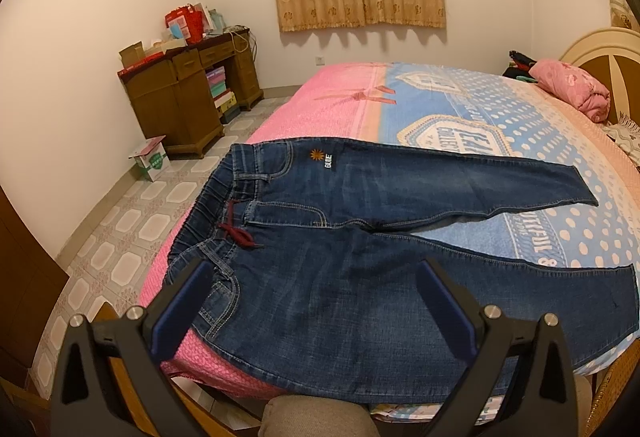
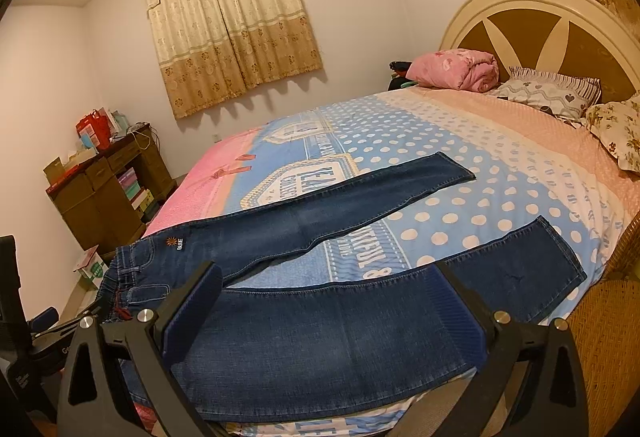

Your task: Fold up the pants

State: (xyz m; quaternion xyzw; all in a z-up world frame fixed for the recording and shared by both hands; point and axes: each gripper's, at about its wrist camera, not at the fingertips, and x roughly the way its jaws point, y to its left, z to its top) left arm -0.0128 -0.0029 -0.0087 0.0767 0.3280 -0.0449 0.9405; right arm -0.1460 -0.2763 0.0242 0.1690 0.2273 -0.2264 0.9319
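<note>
The dark blue denim pants [image 1: 360,237] lie flat and unfolded on the pink and blue patterned bedspread [image 1: 520,125], waistband left, legs spread apart toward the right. My left gripper [image 1: 312,301] hovers with fingers released above the near hip. My right gripper [image 2: 328,305] hovers, likewise spread and empty, over the near leg. I judge both positioned to lift that leg onto the far one.

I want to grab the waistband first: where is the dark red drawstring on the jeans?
In the left wrist view the drawstring lies at the middle of the jeans' elastic waistband, near the bed's pink left edge, just ahead of the left gripper.
</note>
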